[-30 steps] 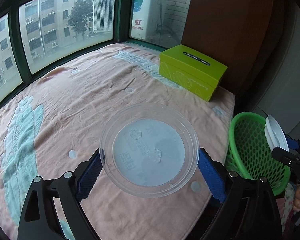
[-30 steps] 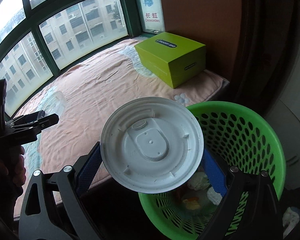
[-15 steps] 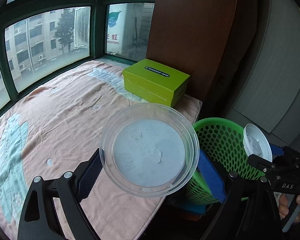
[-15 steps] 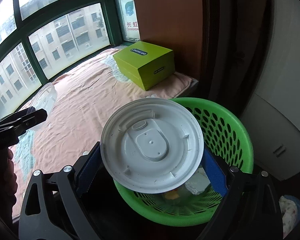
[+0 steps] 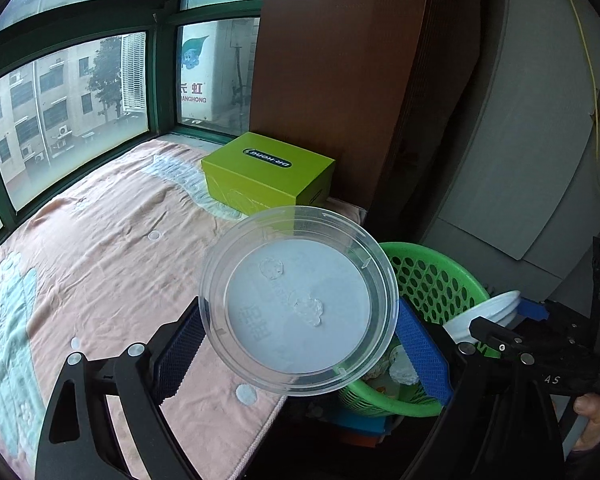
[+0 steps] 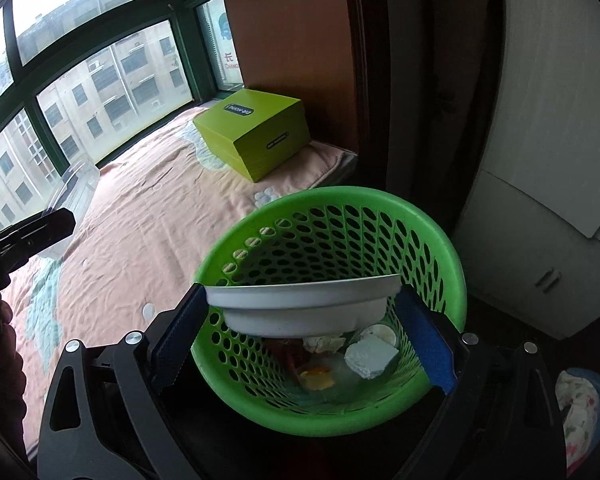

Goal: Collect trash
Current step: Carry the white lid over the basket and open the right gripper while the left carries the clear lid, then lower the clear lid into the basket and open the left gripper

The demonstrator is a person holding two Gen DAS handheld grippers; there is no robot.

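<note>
White lid (image 6: 300,306) tipped edge-on over basket (image 6: 420,216).

**Both grippers swung toward the basket; white lid tipped**

Right gripper (image 6: 300,312): moved from beside the green basket (image 6: 428,216) to directly above its mouth. White lid (image 6: 300,300), earlier facing the camera flat, now edge-on between the blue pads, tilted over the scraps inside.

Left gripper (image 5: 298,332): clear bowl (image 5: 298,300) carried off the pink blanket (image 5: 100,240) to its right edge, now overlapping the basket rim.

green box (image 5: 266,174), pink blanket (image 5: 100,248), window (image 5: 80,92)
</note>
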